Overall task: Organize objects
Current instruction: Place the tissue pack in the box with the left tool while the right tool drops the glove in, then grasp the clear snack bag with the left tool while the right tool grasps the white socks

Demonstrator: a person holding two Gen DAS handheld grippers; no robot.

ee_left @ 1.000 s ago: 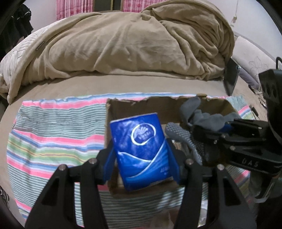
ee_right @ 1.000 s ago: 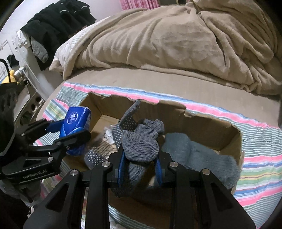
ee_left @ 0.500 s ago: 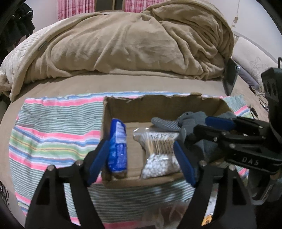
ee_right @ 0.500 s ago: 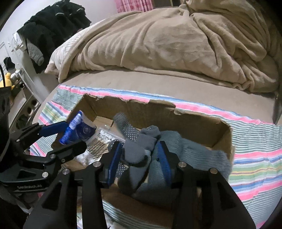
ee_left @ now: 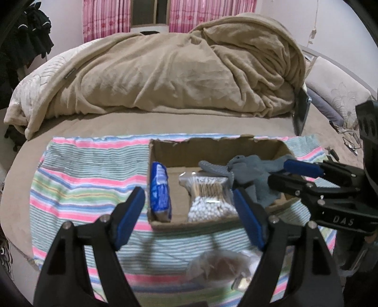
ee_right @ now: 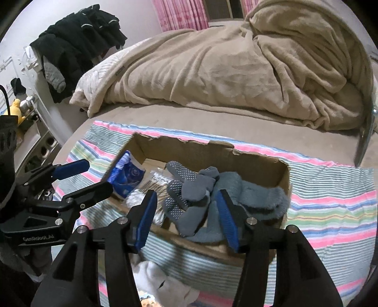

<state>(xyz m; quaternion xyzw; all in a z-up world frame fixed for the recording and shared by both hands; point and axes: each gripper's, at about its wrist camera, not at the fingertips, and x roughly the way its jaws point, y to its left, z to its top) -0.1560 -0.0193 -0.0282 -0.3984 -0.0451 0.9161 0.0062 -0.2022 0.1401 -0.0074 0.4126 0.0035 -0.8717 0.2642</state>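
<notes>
While open above the cardboard box (ee_left: 163,146), both grippers (ee_left: 189,212) (ee_right: 186,212) empty.

We see an open cardboard box (ee_left: 212,146) lying on a striped cloth (ee_left: 89,179) on the bed. A blue tissue pack (ee_left: 160,191) stands on edge against its left wall, a clear bag of cotton swabs (ee_left: 208,196) lies mid-floor, and grey socks (ee_right: 196,196) heap at the right.

Rumpled beige blanket (ee_left: 179,78), pink curtains (ee_left: 106,21)
</notes>
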